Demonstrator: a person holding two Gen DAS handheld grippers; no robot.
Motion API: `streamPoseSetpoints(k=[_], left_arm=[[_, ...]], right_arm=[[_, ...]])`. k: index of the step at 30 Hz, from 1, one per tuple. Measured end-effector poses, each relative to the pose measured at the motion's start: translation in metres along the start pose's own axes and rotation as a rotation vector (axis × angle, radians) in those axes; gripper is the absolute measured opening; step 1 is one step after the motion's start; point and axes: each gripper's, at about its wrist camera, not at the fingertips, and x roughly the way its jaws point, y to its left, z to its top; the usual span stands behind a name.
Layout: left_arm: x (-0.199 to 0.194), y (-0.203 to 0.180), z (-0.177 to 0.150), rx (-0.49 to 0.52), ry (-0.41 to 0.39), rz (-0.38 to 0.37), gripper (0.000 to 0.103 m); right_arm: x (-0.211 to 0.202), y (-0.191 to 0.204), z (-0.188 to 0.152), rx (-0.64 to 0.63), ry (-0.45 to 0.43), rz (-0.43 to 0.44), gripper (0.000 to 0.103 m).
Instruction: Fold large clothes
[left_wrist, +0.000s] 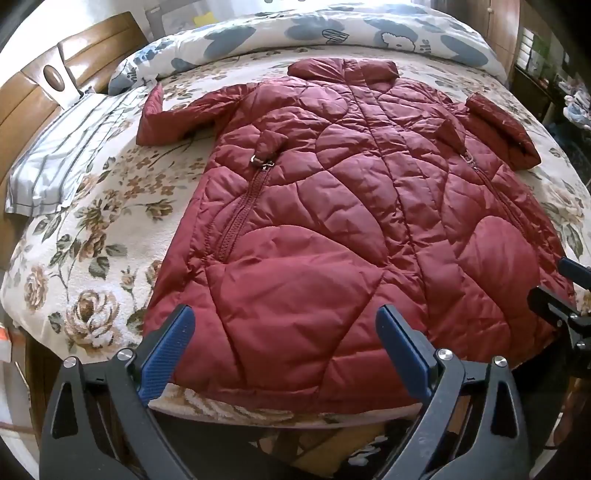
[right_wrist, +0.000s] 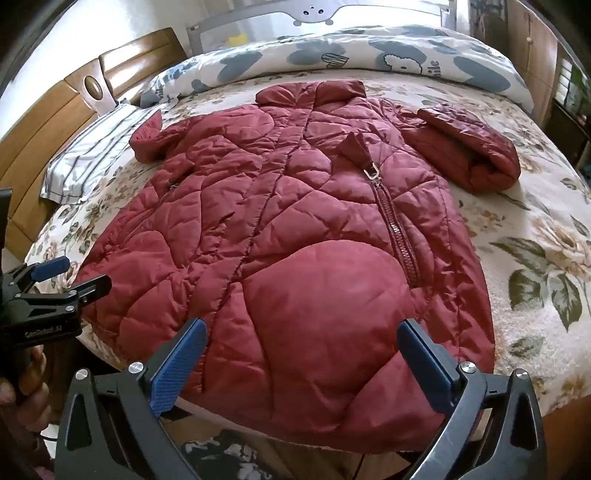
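From the left wrist view, the red quilted coat (left_wrist: 332, 206) lies spread flat on the bed (left_wrist: 92, 236), front up, collar toward the far edge by the rolled duvet (left_wrist: 295, 29) and hem at the near edge. That layout probably serves the fold: the whole outline is exposed and the hem is within reach. Both sleeves bend back on themselves instead of lying straight, so they would likely need tucking over the body first. The left claw (left_wrist: 284, 350) hangs above the hem near the bed's near edge with its blue pads wide apart and nothing between them, angled steeply down as if ready to pinch the hem. A striped pillow (left_wrist: 62, 155) sits at the bed's left edge, clear of the coat.

From the right wrist view, the same coat (right_wrist: 295, 229) fills the middle of the bed (right_wrist: 535, 258), its hem overhanging the near edge slightly. The right claw (right_wrist: 301, 358) is likewise spread apart and empty, poised over the hem's other half. The pair straddle the hem, which suggests a two-handed lift toward the collar.
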Motion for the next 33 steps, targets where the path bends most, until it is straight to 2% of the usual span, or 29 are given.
streamPoseSetpoints(k=[33], left_arm=[[-0.0017, -0.0007, -0.0015, -0.001, 0.002, -0.002, 0.099]], right_arm=[[0.0006, 0.0008, 0.0071, -0.001, -0.017, 0.014, 0.103]])
